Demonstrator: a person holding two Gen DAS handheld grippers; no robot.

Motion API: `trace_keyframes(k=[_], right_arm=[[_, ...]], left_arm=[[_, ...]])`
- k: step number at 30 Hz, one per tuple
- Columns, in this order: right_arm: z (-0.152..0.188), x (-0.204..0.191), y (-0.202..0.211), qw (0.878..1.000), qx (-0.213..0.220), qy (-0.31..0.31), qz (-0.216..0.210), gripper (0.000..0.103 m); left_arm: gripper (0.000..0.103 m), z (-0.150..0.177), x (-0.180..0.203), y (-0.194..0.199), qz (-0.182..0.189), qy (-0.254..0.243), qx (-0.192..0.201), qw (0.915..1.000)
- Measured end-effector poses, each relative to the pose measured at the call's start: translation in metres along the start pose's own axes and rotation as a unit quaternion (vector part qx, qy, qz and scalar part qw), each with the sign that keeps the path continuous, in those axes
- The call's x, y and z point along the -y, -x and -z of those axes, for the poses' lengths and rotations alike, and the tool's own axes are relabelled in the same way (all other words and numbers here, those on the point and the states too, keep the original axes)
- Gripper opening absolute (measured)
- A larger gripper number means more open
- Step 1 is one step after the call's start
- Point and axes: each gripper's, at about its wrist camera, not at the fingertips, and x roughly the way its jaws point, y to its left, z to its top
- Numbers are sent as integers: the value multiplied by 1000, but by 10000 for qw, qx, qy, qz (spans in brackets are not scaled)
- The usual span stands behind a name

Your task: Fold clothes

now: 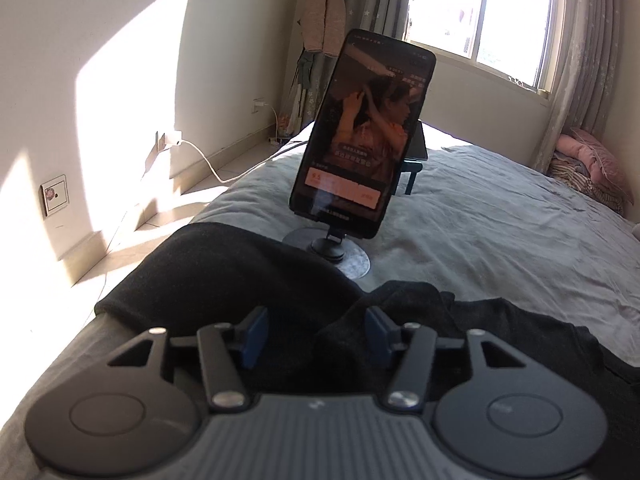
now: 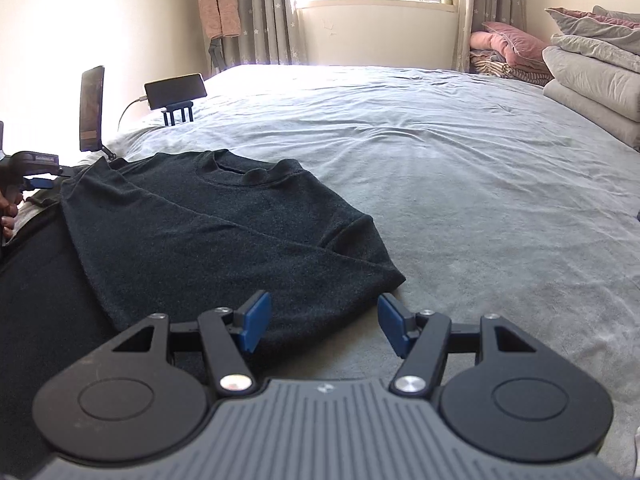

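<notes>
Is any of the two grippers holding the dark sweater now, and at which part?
Nothing is held. Left gripper and right gripper have open jaws over the sweater.

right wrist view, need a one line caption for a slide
Open right gripper hovers at the hem corner of a dark sweater, sleeves folded in, on a grey bed.

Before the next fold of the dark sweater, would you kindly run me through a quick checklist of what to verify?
1. Right gripper empty, jaws apart: ok.
2. Left gripper jaws apart over dark cloth, pads not pressing: ok.
3. Dark sweater lies flat, sleeves folded across the body: ok.
4. Bedsheet beside the sweater has room for the fold: ok.
5. Phone on stand clear of the cloth: not ok, its base sits right at the sweater's edge.
6. Near hem lies straight: cannot tell, it is hidden by the grippers.
</notes>
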Motion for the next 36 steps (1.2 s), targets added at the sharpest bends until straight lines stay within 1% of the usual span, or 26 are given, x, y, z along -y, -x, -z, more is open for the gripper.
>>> trace_keyframes(k=[3,4,5,6,7,8,11,12,13,14,15,17,19,21,23,25,27,28,30,31,32,33,35,36], right_arm=[[-1,11,-21,9993,-152,-260,210,63],[-1,13,-26,9989,-188,-339,270,59],[-1,15,-29,9986,-195,-390,312,46],[-1,16,-31,9986,-156,-396,326,36],[-1,17,-32,9986,-136,-401,330,12],[-3,17,-32,9985,-140,-413,343,7],[-5,15,-32,9975,-149,-462,508,7],[-5,12,-31,9973,-151,-440,564,8],[-6,9,-30,9972,-135,-369,642,13],[-7,5,-28,9969,-107,-290,728,22],[-7,2,-26,9964,-78,-212,814,26],[-8,-3,-21,9961,9,-122,870,44],[-8,-6,-13,9968,157,-144,775,53],[-9,-9,-8,9972,216,-179,697,55],[-9,-12,-6,9973,232,-183,667,55],[-10,-14,-5,9975,244,-189,643,55],[-11,-17,-5,9976,245,-199,617,55],[-10,-18,-4,9977,248,-202,602,55],[-10,-21,-3,9978,258,-190,582,55],[-10,-23,-2,9978,270,-177,586,55],[-10,-24,-1,9977,287,-164,596,55],[-10,-25,1,9976,306,-159,606,55],[-10,-27,3,9974,346,-183,602,55],[-10,-28,5,9974,366,-199,596,55]], left_arm=[[61,-3,-20,13,-93,214,33,9997],[62,-4,-28,16,-140,292,37,9995],[63,-5,-37,17,-207,373,33,9991],[63,-6,-46,18,-279,456,28,9986],[63,-7,-54,18,-350,538,23,9979],[63,-8,-65,18,-444,677,6,9967],[65,-10,-97,16,-738,1125,-52,9909],[67,-10,-109,14,-791,1361,-116,9875],[67,-8,-121,12,-834,1612,-188,9832],[67,-6,-133,9,-777,1944,-270,9775],[67,-3,-144,3,-640,2290,-350,9707],[67,3,-164,-8,-338,2972,-507,9529],[67,8,-177,-19,-114,3448,-567,9369],[67,12,-185,-29,62,3850,-579,9211],[67,19,-194,-38,252,4350,-561,8983],[67,27,-203,-46,413,4829,-537,8730],[59,35,-211,-54,507,5272,-537,8465],[55,38,-214,-59,498,5451,-565,8350],[36,43,-218,-65,431,5716,-610,8171],[32,44,-219,-68,410,5791,-607,8119],[23,44,-220,-70,392,5856,-599,8075],[14,44,-220,-71,371,5869,-572,8068],[1,39,-217,-69,339,5776,-409,8146],[1,35,-215,-64,330,5681,-230,8220]])
